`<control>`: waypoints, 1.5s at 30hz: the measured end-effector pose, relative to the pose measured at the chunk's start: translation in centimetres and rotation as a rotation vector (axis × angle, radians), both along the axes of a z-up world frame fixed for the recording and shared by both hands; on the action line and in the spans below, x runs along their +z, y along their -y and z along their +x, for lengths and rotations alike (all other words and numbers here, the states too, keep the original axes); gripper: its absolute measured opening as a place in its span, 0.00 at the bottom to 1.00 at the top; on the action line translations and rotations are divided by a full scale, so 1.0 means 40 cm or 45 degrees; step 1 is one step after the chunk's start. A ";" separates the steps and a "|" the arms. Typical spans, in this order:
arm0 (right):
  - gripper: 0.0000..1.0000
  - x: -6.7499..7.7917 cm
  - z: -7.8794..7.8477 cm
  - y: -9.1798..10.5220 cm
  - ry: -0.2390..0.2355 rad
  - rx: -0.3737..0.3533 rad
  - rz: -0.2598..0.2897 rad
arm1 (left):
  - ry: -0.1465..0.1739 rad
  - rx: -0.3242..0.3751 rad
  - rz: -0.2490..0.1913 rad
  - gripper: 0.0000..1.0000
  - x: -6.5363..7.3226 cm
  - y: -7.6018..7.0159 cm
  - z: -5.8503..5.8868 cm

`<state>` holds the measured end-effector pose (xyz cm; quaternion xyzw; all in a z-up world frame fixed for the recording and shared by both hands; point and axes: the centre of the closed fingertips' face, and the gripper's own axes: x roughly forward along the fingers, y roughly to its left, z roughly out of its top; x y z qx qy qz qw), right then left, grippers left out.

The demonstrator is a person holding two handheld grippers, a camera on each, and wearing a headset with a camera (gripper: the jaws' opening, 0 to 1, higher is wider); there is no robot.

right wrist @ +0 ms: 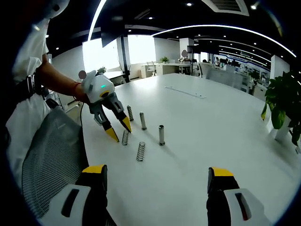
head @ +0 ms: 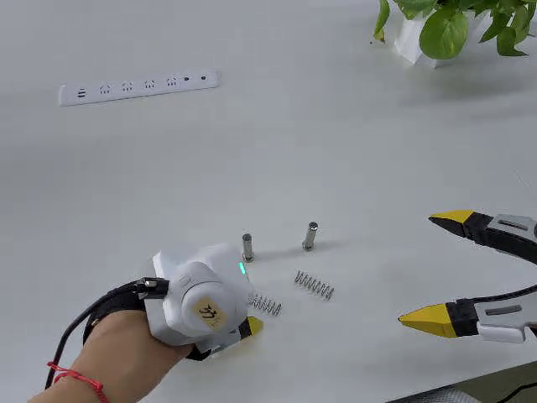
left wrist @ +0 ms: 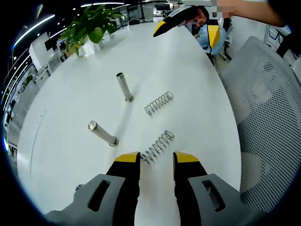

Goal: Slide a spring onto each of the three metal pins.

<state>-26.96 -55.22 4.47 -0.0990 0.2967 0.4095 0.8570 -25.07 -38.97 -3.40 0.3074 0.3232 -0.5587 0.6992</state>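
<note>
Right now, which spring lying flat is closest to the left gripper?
The spring at the left gripper's yellow tips; the other spring lies farther out.

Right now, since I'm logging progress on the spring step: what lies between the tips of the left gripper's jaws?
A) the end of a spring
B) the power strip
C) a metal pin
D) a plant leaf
A: in the left gripper view, the near end of a spring lying on the table sits between the tips of the left gripper, whose jaws stand apart and have not closed on it.
</note>
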 end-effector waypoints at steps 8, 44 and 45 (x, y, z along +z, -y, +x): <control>0.88 -0.003 -0.005 0.001 -0.007 -0.002 0.000 | -0.034 0.052 -0.023 0.17 -0.003 -0.005 -0.010; 0.87 0.000 -0.014 -0.016 -0.009 0.008 -0.003 | -0.094 0.138 -0.051 0.07 -0.004 -0.018 -0.012; 0.87 0.000 -0.016 -0.018 -0.009 0.011 0.000 | -0.102 0.147 -0.054 0.07 -0.004 -0.018 -0.013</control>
